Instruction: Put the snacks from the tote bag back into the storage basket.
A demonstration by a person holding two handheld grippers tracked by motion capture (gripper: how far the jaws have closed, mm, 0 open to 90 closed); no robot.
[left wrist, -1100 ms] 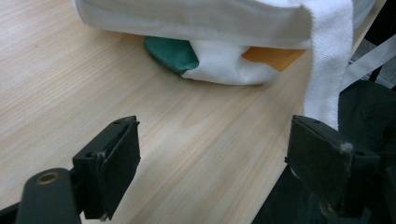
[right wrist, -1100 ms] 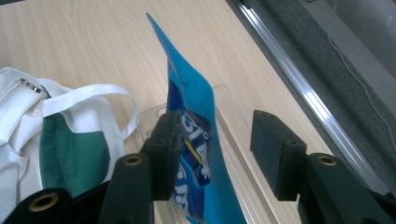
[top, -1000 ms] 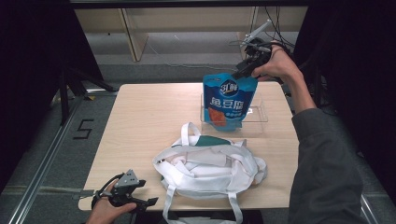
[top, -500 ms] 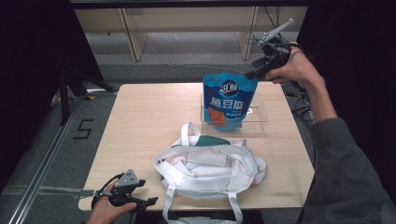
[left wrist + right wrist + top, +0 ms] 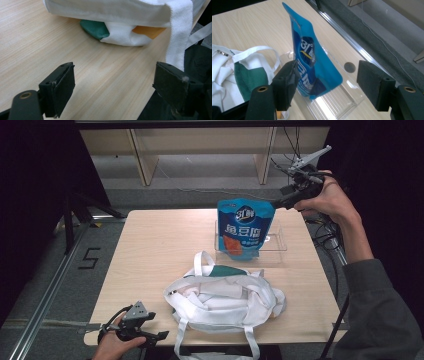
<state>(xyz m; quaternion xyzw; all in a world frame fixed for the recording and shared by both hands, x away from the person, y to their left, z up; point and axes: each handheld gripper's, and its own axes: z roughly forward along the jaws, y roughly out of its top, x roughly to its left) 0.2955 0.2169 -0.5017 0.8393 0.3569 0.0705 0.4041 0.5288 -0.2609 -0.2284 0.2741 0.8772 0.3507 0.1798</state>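
A blue snack pouch [image 5: 245, 226] [image 5: 312, 65] stands upright in a clear plastic tray [image 5: 277, 245] [image 5: 337, 105] at the table's far right. My right gripper [image 5: 276, 203] [image 5: 328, 66] hovers just right of the pouch's top. Its jaws have just been opening and stand apart from the pouch, with nothing pressed between them. A white tote bag [image 5: 225, 300] [image 5: 112, 10] lies near the front edge, and a green item [image 5: 232, 271] [image 5: 93, 28] pokes out of it. My left gripper [image 5: 155, 336] [image 5: 113, 72] rests open at the front left corner, aimed at the bag.
The wooden table [image 5: 150, 250] has bare room on its left half. Bag straps [image 5: 250, 342] hang over the front edge. Shelf legs [image 5: 142, 162] stand behind the table, and cables [image 5: 325, 235] trail off its right side.
My right gripper has drawn away from the pouch's top toward the right, with its jaws wider. The pouch stays standing in the tray. The left gripper has not moved.
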